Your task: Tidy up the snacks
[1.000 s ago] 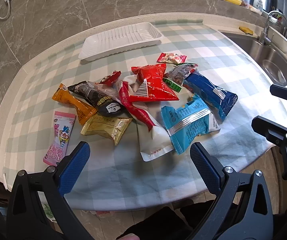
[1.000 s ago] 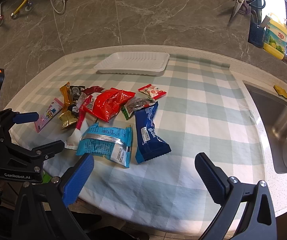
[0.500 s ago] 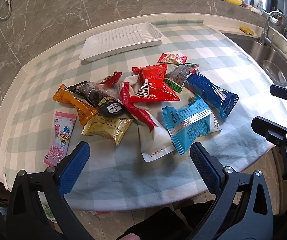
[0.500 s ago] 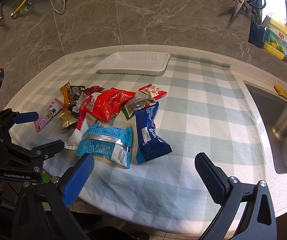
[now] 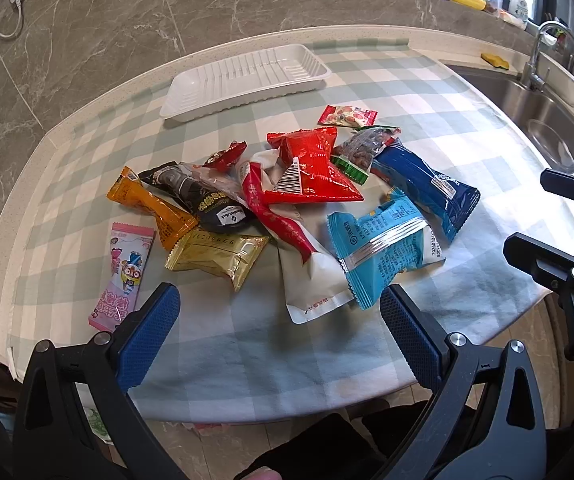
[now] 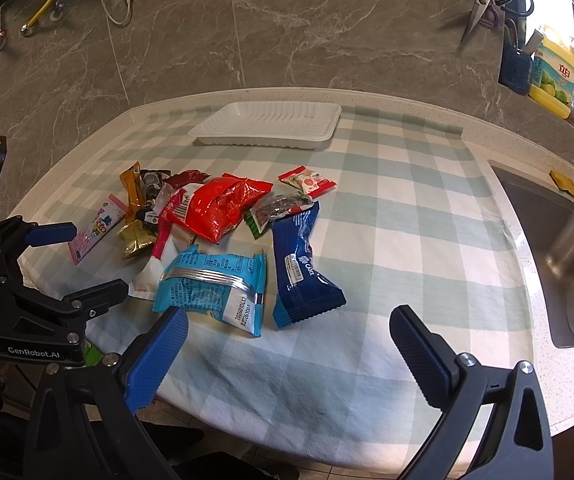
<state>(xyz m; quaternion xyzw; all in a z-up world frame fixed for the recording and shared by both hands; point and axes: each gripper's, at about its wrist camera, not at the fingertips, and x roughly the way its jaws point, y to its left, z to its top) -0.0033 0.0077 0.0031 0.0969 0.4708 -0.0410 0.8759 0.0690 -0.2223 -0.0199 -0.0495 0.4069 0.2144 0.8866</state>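
Left wrist view: left tool (image 5: 279,312) spread, empty. Right tool (image 6: 287,332) spread, empty. Snack packets (image 5: 311,168) heaped on counter (image 5: 367,84) near white tray (image 5: 243,76).

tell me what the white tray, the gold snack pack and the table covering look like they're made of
White tray: probably thin moulded plastic or foam, matte, judging by its ribbed floor and rounded rim.
Gold snack pack: apparently metallised foil film, glossy, with bright glints and crimped ends.
Table covering: looks like woven cloth, matte green-and-white check, draping softly over the counter edge.
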